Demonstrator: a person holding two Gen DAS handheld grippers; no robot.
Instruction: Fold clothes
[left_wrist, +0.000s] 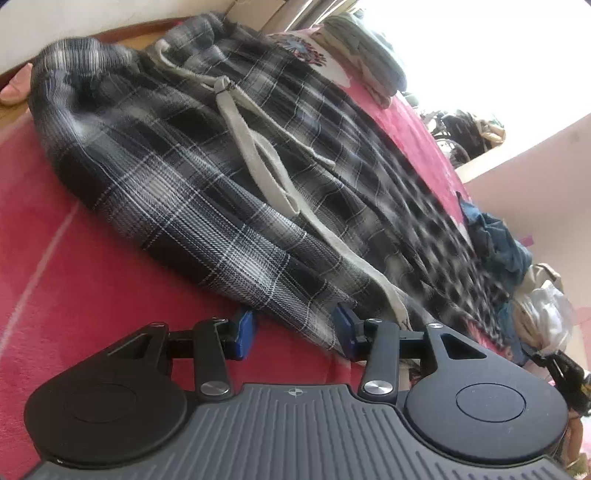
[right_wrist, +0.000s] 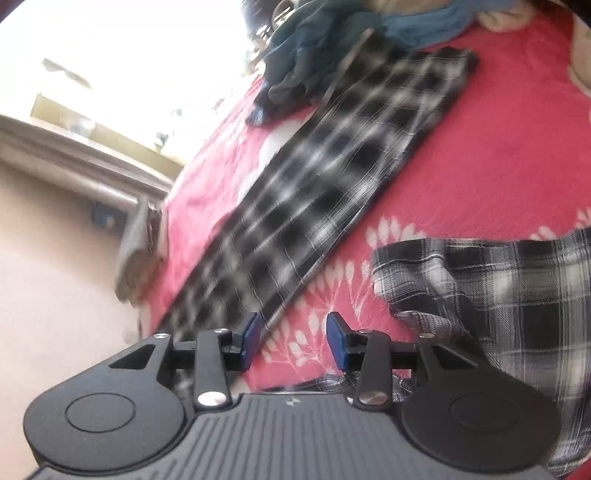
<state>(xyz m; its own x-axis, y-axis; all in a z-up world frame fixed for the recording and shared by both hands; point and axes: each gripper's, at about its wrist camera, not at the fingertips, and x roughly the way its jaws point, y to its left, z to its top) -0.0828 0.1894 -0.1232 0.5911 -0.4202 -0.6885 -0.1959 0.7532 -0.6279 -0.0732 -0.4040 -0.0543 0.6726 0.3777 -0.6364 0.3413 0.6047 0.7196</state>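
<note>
Plaid trousers (left_wrist: 207, 173) lie spread on the red bedspread (left_wrist: 74, 266), waistband end by the left gripper (left_wrist: 295, 332) and one leg by the right gripper (right_wrist: 291, 339), both gaping and empty, seemingly poised to pinch edges.

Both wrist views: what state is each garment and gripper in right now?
plaid trousers: spread unfolded on the red bedcover, drawstring loose on top
left gripper: open, trouser edge between pads, not pinched
right gripper: open, holding nothing
blue garment: crumpled, unfolded
</note>
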